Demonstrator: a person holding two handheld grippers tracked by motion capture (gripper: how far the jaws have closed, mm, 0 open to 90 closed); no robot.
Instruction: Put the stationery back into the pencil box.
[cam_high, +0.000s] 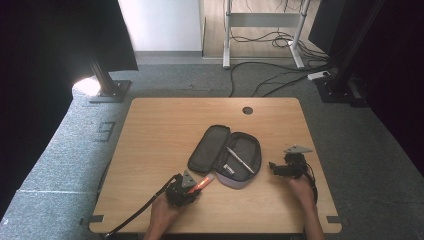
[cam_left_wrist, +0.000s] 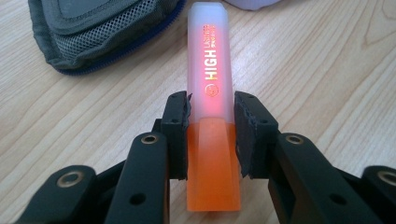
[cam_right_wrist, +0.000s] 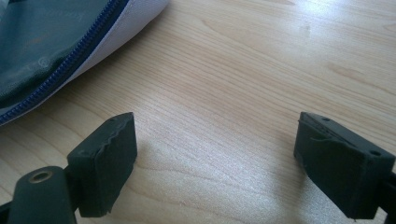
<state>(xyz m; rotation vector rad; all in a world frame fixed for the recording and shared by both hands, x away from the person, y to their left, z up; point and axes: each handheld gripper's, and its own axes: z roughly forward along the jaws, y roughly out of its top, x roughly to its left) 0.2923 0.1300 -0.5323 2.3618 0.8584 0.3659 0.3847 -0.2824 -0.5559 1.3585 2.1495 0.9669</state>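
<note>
An orange highlighter (cam_high: 203, 182) with a frosted cap lies on the wooden table (cam_high: 160, 130), just left of an open grey pencil case (cam_high: 207, 145). My left gripper (cam_high: 196, 186) is shut on the highlighter (cam_left_wrist: 209, 70); both pads press its sides where the cap meets the orange body, and the cap points toward the case (cam_left_wrist: 93, 28). My right gripper (cam_high: 274, 167) rests low over the table to the right of the case, jaws open wide with only bare wood between them (cam_right_wrist: 215, 140). The case's blue zip and pale edge (cam_right_wrist: 42, 42) lie off to its left.
A silver pen (cam_high: 239, 159) lies inside the open case. A round cable hole (cam_high: 247, 110) sits near the table's far edge. Beyond the table are grey carpet, loose cables (cam_high: 270, 75) and black stand bases (cam_high: 110, 90).
</note>
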